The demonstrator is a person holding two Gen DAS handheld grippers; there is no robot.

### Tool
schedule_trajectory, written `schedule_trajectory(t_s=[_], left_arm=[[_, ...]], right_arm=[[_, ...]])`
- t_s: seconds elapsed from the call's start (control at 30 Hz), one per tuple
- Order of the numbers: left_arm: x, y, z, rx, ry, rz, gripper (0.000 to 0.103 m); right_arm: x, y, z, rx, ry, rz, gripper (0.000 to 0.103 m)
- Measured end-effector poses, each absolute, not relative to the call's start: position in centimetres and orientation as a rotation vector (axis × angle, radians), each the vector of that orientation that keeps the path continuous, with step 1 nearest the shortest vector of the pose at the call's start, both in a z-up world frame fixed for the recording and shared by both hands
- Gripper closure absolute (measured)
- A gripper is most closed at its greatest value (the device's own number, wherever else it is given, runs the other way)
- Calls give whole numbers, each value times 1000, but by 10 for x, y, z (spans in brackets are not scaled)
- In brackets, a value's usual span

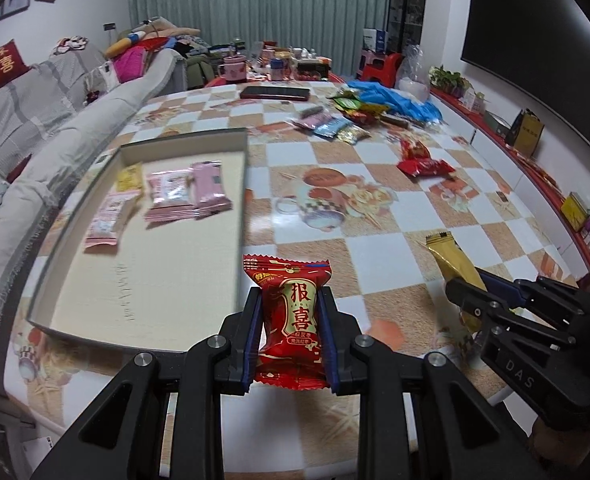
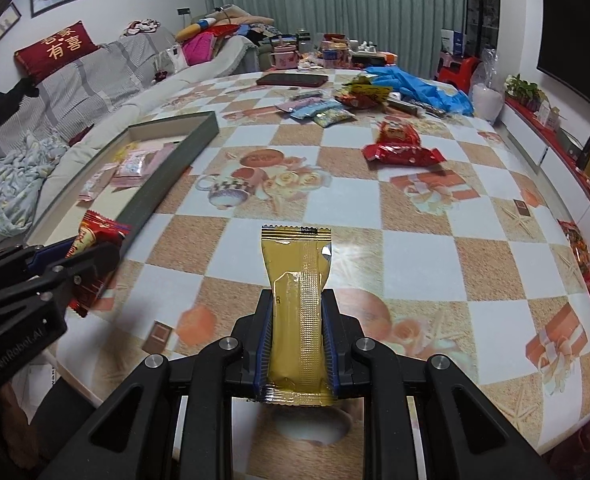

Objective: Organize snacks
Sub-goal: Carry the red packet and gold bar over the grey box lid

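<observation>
A: Red packet (image 1: 289, 320) sits closest in the left view, clenched upright between the pads of the left gripper (image 1: 291, 336), its long axis pointing away along the fingers.

B: And the right side?

A: Same picture. The right gripper (image 2: 298, 344) grasps a gold packet (image 2: 298, 316), also standing lengthwise between the pads, sealed end toward twelve o'clock.

B: Where does the tray (image 1: 231, 216) lie from each of them?

A: From the left gripper it runs from about ten to eleven o'clock, its near right corner just beside the red packet's top. From the right gripper it is out at ten o'clock, further off, with the left gripper in between. So I judge the left hand is the nearer one to drop first.

B: What is in the tray already?

A: Pink packets (image 1: 187, 194) and a small yellow one (image 1: 129, 178) at the far end; the near half is bare.

B: And what remains on the table (image 1: 375, 240)?

A: Two red packets (image 1: 421, 160) around one o'clock, and a mixed pile (image 1: 343, 120) beyond them, beside a blue bag (image 1: 399, 100). My guess is the sorting is partway through.

B: The next move?

A: Likely a swing left over the tray's long wall, which runs roughly along the packet's own axis, then letting go.
</observation>
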State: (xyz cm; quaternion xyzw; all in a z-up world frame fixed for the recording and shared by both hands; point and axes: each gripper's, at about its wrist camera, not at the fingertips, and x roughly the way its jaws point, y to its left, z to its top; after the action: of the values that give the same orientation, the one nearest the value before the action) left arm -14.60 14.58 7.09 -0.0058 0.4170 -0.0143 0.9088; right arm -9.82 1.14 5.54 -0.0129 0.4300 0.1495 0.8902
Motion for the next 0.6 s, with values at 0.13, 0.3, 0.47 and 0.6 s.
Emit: schedule_trajectory(t_s=[0.13, 0.3, 0.47, 0.6], left_arm=[[-147, 166, 78, -24, 852, 12, 74], [-143, 190, 87, -47, 836, 53, 74], [-139, 212, 88, -63, 835, 91, 74], [-135, 233, 82, -86, 854, 123, 74]], right_arm=[[-99, 30, 64, -39, 873, 370, 79], [-98, 59, 77, -85, 843, 428, 79], [-93, 92, 85, -109, 833, 500, 79], [-88, 122, 88, -144, 823, 547, 79]])
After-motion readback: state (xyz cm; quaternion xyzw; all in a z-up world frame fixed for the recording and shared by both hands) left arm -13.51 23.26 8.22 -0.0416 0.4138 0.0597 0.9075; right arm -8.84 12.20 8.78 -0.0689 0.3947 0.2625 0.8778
